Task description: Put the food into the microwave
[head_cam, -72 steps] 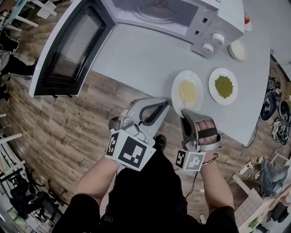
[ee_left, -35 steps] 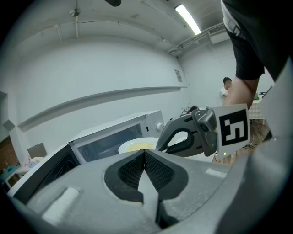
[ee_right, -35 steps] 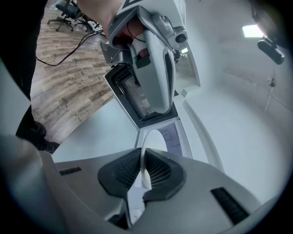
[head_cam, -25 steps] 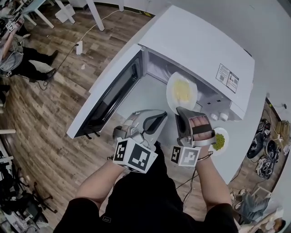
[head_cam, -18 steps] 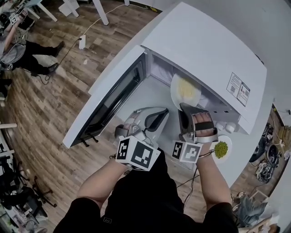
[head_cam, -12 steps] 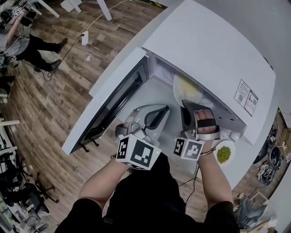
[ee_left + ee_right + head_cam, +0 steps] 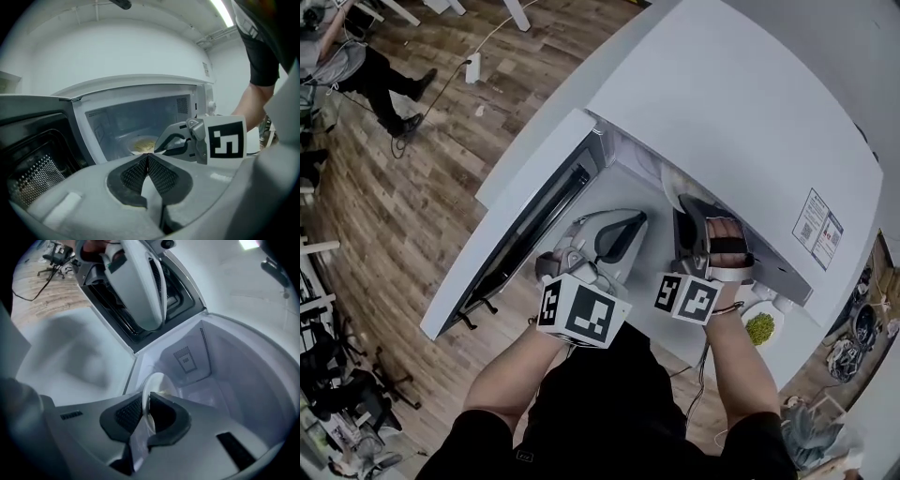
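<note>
The white microwave (image 7: 722,112) stands with its door (image 7: 511,230) swung open to the left. My right gripper (image 7: 684,204) reaches into the cavity mouth with the rim of a white plate (image 7: 157,382) of pale yellow food (image 7: 142,145) between its pads. Its jaws are opening slightly, and the pads still press on the rim. In the head view the microwave's top hides most of the plate (image 7: 667,178). My left gripper (image 7: 622,223) hangs beside it in front of the cavity, shut with nothing between its pads (image 7: 140,172).
A plate of green peas (image 7: 759,328) sits on the white table (image 7: 787,352) to the right of the microwave. The open door's dark window (image 7: 176,291) lies to the left of both grippers. A person (image 7: 356,66) stands far off on the wood floor.
The plate of yellow food has gone from the table into the microwave's mouth in my right gripper. Both grippers have moved forward and down towards the cavity.
</note>
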Tool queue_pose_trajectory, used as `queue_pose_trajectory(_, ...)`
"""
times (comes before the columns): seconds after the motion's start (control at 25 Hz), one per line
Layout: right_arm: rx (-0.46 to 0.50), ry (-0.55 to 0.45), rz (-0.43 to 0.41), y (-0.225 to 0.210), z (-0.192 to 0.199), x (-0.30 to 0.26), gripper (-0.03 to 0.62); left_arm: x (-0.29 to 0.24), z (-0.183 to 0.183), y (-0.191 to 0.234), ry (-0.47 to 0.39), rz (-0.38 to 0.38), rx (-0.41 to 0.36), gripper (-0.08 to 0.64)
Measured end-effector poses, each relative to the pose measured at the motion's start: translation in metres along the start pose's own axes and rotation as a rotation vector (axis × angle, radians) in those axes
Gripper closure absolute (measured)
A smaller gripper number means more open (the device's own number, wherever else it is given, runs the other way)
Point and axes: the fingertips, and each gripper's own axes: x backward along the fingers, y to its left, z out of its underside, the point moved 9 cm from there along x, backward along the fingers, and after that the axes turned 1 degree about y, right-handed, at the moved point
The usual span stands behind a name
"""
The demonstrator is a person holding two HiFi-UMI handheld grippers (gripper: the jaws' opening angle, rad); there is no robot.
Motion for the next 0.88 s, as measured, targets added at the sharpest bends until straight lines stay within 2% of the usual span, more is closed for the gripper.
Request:
queue_pose_trajectory(0.24, -0.200, -0.029, -0.163, -0.021, -0.004, -0.014, 0.514, -0.001, -0.002, 0.005, 0.006, -0.006, 0.022, 0.552)
queue_pose_trajectory(0.4, -0.334, -0.055, -0.288, -0.028, -0.007, -0.017, 0.442, 0.002, -0.005, 0.006, 0.008, -0.010, 0.024, 0.552)
queue_pose_trajectory(0.56, -0.308, -0.078, -0.270, -0.026, -0.010, -0.013, 0.443, 0.006, -0.005, 0.009, 0.012, -0.019, 0.030, 0.552)
queue_pose_trajectory(0.6, -0.305, -0.083, -0.262, -0.026, -0.011, -0.012, 0.455, 0.007, -0.005, 0.009, 0.013, -0.021, 0.031, 0.552)
queue_pose_trajectory(0.64, -0.312, -0.087, -0.258, -0.025, -0.011, -0.012, 0.495, 0.008, -0.005, 0.010, 0.015, -0.024, 0.032, 0.552)
queue_pose_trajectory(0.72, -0.362, -0.088, -0.260, -0.026, -0.008, -0.013, 0.518, 0.008, -0.004, 0.010, 0.017, -0.028, 0.032, 0.552)
queue_pose_trajectory(0.88, -0.459, -0.069, -0.241, -0.031, 0.003, -0.015, 0.517, 0.009, -0.005, 0.007, 0.018, -0.029, 0.033, 0.552)
